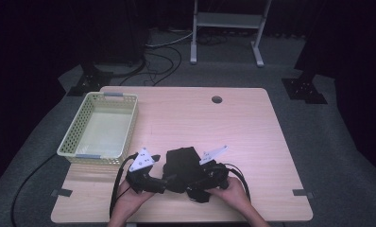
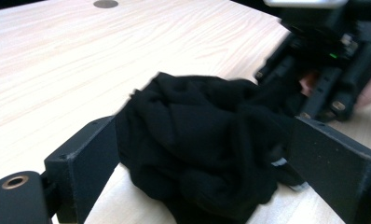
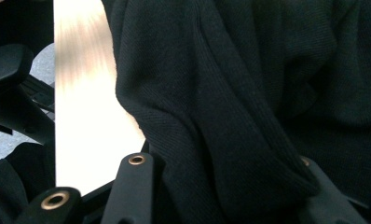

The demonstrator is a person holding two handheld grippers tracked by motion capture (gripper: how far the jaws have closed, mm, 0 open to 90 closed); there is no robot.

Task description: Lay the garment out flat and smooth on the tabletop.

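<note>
We see a wood table (image 1: pixel 233 123) w/ a round hole (image 1: pixel 217 99) near its far edge. A pale yellow basket (image 1: pixel 75 130) sits on the table's left side; nothing visible inside it.

Near the front edge, approx. centre, lies a bunched black cloth (image 1: pixel 180 165). Both hands come in from the bottom: left hand (image 1: pixel 129 198) on the left gripper (image 1: pixel 165 182), right hand (image 1: pixel 233 191) on the right gripper (image 1: pixel 192 185). The two grippers meet at the cloth from either side, close together. Each carries a grey plate on top; cables trail off both.

Left gripper view: the left gripper (image 2: pixel 202 163) has its jaws spread wide, one each side of the cloth (image 2: pixel 197 149). The cloth fills the gap btw. them and rests on the table (image 2: pixel 81 60); the left jaw touches the fabric, the right jaw is at its edge. A small white tag or trim shows at the cloth's lower right. The other gripper (image 2: pixel 323 60) is just behind the cloth, touching it, w/ a fingertip of the hand showing btw. its parts.

Right gripper view: v. close on the cloth (image 3: pixel 249 93), knit texture clear. A thick fold runs down btw. the jaws of the right gripper (image 3: pixel 221 186), which press on it from both sides, so it's gripped. A strip of bright table (image 3: pixel 88 93) shows at left, w/ parts of the other gripper (image 3: pixel 16 93) beyond.
</note>
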